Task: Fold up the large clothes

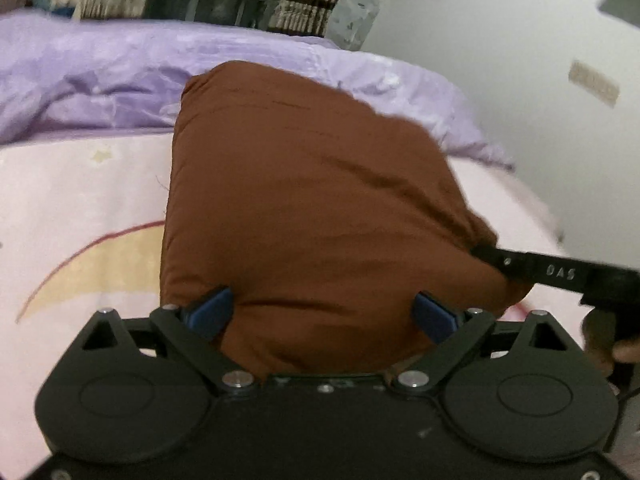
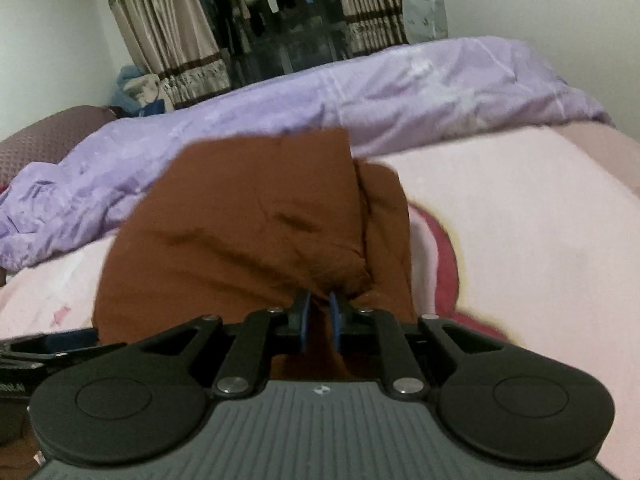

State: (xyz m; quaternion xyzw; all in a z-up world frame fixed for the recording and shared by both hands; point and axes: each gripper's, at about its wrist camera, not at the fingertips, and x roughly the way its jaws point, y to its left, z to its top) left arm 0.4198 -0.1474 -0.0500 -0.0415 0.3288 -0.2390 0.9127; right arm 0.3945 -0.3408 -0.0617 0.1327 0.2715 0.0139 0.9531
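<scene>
Garment: brown garment (image 1: 304, 208) lay bunched on the bed (image 1: 80, 208), reaching from between the left fingers out ahead of them; purple quilt (image 2: 360, 92) heaped just beyond its far edge.
Left gripper (image 1: 323, 312): spread wide, blue fingers (image 1: 210, 310) standing either side of a thick mound of cloth; pressing on it or not, impossible to tell.
Right gripper (image 2: 320, 314): clenched on a gathered pinch of the near edge, cloth bulging just ahead of the blue fingers (image 2: 334, 316).
Across views: right gripper's black finger (image 1: 560, 272) reached into the garment's corner, to the right of the left fingers.
Step in hand, as judged: carrying the near edge over for a fold.
Doing it well: keep both corners level and taut between the two grips, lay the edge square to the far one, ease off only once flat, avoid dragging the quilt.
Containers: none in view; nothing stored in anything.
</scene>
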